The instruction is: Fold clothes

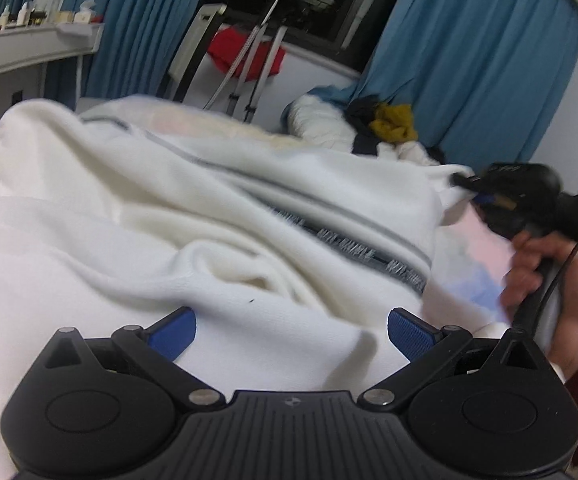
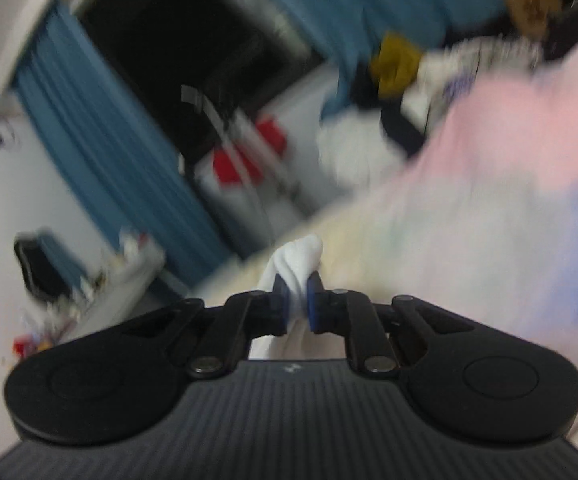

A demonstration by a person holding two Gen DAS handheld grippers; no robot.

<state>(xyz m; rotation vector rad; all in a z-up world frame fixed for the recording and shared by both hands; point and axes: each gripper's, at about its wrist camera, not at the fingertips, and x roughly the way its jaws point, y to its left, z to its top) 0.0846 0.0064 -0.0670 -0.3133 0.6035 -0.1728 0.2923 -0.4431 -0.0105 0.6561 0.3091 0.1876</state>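
Lying rumpled beneath the wide-spread left gripper (image 1: 291, 330), which grips nothing, the white zip jacket (image 1: 217, 200) stretches toward 2 o'clock, where the right gripper (image 2: 297, 294) pinches its corner tight. Pastel bedding (image 2: 489, 184) lies underneath; blue curtains (image 1: 469, 60) hang at 12 o'clock.

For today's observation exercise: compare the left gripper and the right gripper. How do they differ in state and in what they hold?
The left gripper is open, its blue pads spread wide above the white garment; the right gripper is shut, pinching a bunched corner of it. The left gripper holds nothing; the right gripper holds the cloth raised. Both share black bodies and blue pads.
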